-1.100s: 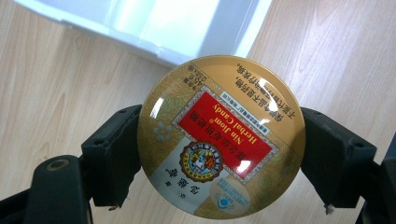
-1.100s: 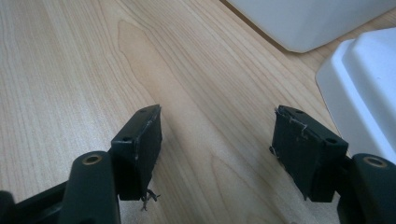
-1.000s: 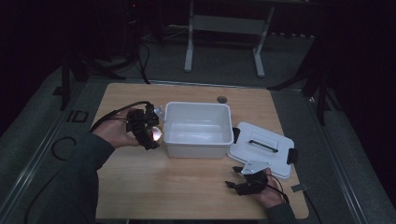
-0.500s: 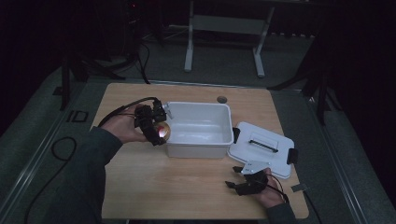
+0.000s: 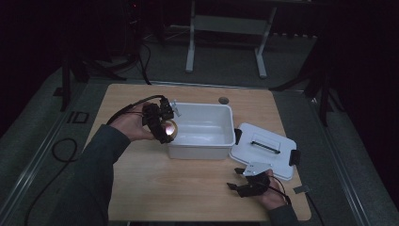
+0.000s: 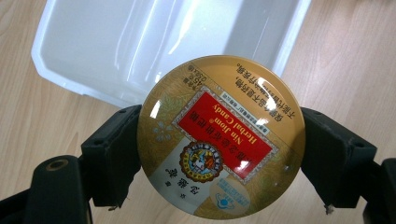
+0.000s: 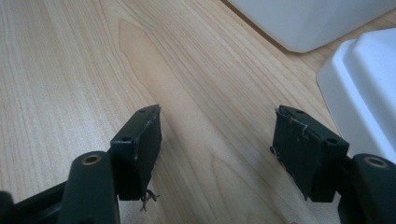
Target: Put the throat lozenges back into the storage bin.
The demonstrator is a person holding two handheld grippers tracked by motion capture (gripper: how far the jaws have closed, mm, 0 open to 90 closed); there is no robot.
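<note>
Left tool (image 6: 219, 154) grips tin (image 6: 223, 136) by its rim, held at near-left edge of bin (image 5: 202, 129), w/ lid (image 5: 266, 149) just right of bin. Tin prob. light, stiff, glossy, so slippery; edge grip suits. Right tool (image 7: 219, 154) spread, holding nothing, over surface (image 7: 70, 60) near bin.

One round candy tin (image 6: 222, 137) — one white tub (image 5: 203, 130), one lid (image 5: 264, 150) — two claws.

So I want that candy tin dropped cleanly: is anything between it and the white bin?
Nothing visible. The left tongs hold the candy tin at the rim of the open, empty white bin; its lid lies aside.
</note>
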